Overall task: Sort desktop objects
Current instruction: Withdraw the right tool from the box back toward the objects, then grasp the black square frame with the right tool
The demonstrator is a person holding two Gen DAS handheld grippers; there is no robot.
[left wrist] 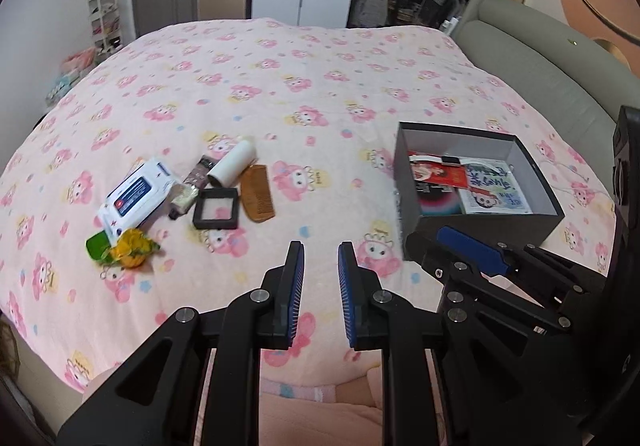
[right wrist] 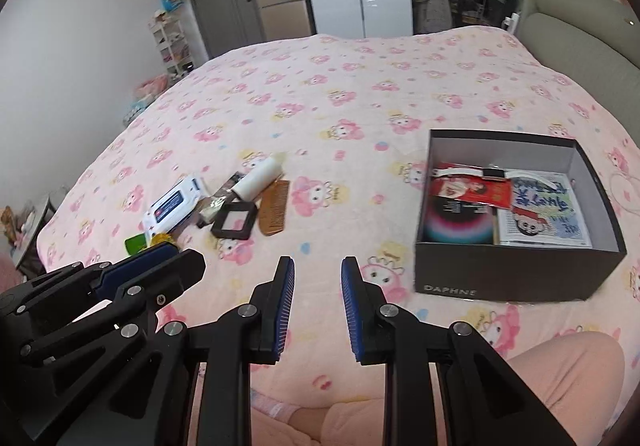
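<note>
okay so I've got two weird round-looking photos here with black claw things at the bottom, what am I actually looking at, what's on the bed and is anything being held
Those black claws are hand-held grippers, one in each of a person's hands, with no robot arm behind them. Each carries a wide-angle camera looking along its two fingers, which is why the pictures bulge.

One picture comes from the left gripper, with the right one at its edge. The other comes from the right gripper.

Both hover over a bed with a pink cartoon blanket. On it lies a small pile: a wipes pack, a white tube, a wooden comb, a square black frame and a yellow-green wrapped item. To the right stands an open dark box, already holding printed packets and cards.

Nothing is held: both pairs of jaws stand a little apart with only blanket between them.
</note>
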